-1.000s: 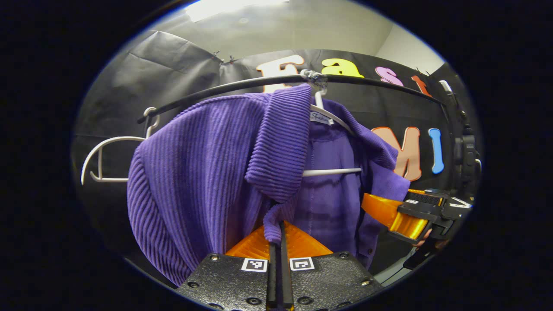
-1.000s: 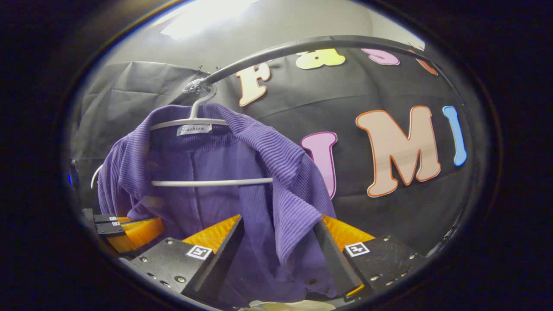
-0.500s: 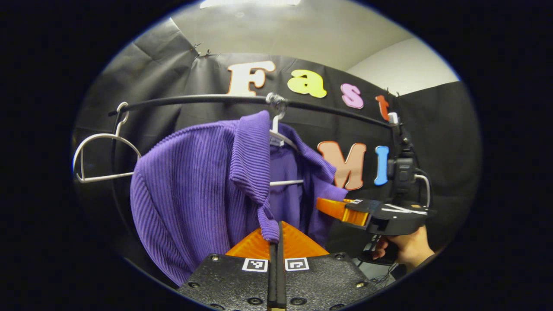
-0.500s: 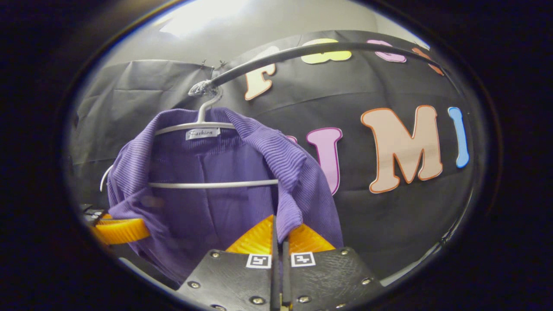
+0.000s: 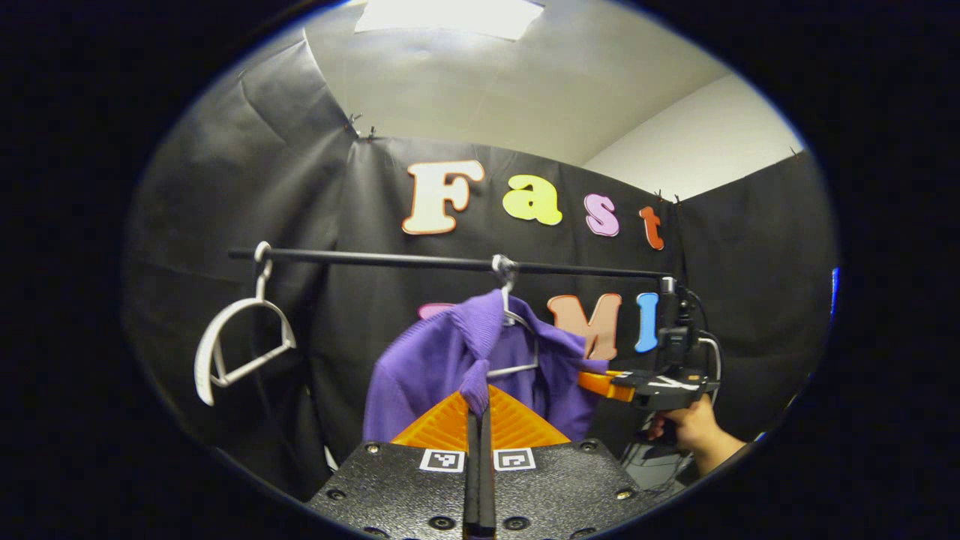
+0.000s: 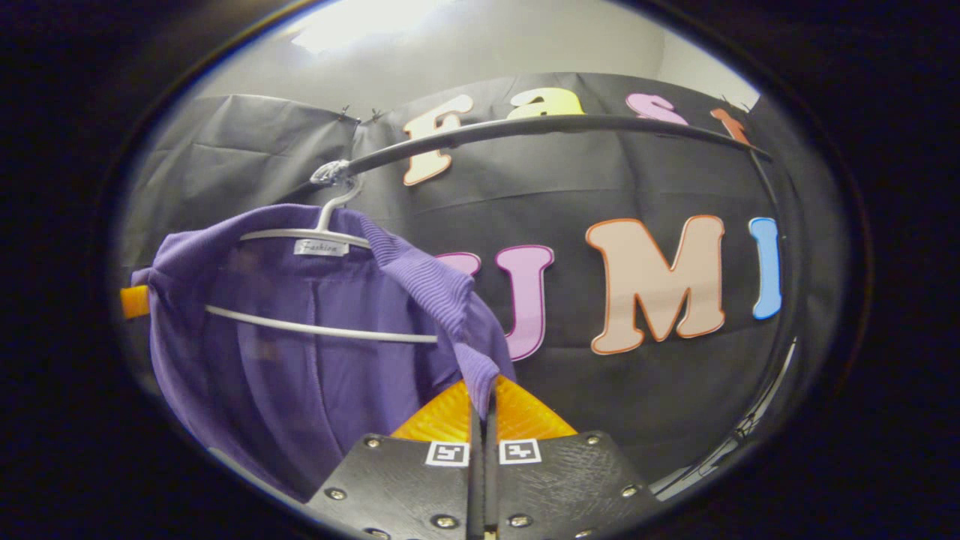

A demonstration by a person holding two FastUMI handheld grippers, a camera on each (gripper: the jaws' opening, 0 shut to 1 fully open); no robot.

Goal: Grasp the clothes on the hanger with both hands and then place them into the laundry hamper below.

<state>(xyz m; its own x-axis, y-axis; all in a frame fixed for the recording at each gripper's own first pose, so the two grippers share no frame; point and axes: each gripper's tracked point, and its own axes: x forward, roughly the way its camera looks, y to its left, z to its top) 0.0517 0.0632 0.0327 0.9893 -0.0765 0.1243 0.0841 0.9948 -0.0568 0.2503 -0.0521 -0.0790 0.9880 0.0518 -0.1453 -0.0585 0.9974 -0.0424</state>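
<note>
Left gripper view
Left gripper point(image 5: 477, 401): fingers pressed together, pinching a fold of the purple top point(image 5: 420, 367).
Purple top: on a white hanger point(image 5: 517, 352) under the black rail point(image 5: 420, 261), in the middle, far from the camera.
Right gripper point(image 5: 600, 384): on the right, touching the top's right edge; a hand point(image 5: 686, 427) holds it.
Empty hanger point(image 5: 236, 352): on the rail, far left.

Right gripper view
Right gripper point(image 6: 484, 397): fingers closed tight on the purple top's point(image 6: 300, 360) right edge.
Purple top: on the white hanger point(image 6: 315, 281), left of the middle, near the camera.
Rail point(image 6: 540, 127): runs across the top.

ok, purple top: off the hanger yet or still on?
Still on. The purple top drapes over the white hanger, whose hook sits on the rail; both claws pinch its front edges.
</note>
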